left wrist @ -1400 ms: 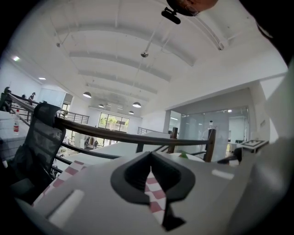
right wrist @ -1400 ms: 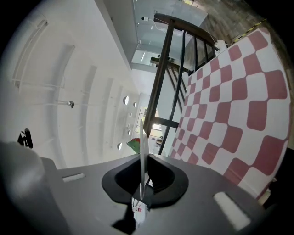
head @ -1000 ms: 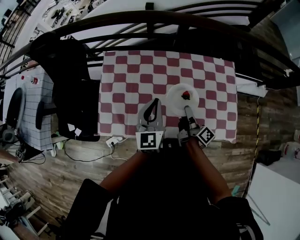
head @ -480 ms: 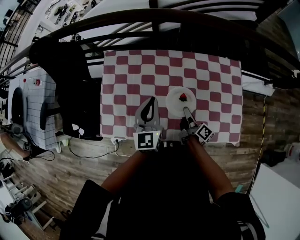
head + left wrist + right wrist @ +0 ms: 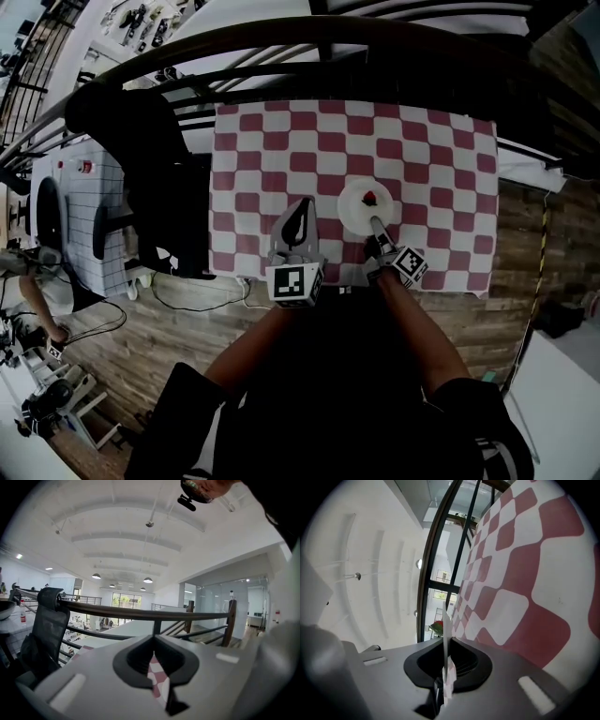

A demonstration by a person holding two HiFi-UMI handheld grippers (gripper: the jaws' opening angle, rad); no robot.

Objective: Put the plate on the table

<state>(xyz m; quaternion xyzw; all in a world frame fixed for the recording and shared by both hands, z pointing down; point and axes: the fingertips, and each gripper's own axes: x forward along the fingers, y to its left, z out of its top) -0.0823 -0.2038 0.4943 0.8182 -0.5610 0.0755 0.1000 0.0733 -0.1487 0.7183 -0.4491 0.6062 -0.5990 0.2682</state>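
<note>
A white plate (image 5: 366, 204) with a small red thing (image 5: 369, 198) on it is over the red-and-white checkered table (image 5: 281, 141), right of its middle. My right gripper (image 5: 375, 222) is shut on the plate's near rim. In the right gripper view the plate (image 5: 446, 630) shows edge-on as a thin white line between the closed jaws of that gripper (image 5: 444, 641), with the red thing (image 5: 437, 626) beyond. My left gripper (image 5: 302, 202) hovers left of the plate, its jaws closed tip to tip with nothing in them. Checkered cloth shows through the left gripper (image 5: 152, 639).
A dark curved railing (image 5: 309, 42) runs along the table's far side. A black chair (image 5: 150, 178) stands at the table's left end. A cable and power strip (image 5: 239, 279) lie on the wooden floor by the near left corner.
The head camera has shifted and the plate looks smaller than a second ago, still held at its near rim by my right gripper. The left gripper keeps its place beside it.
</note>
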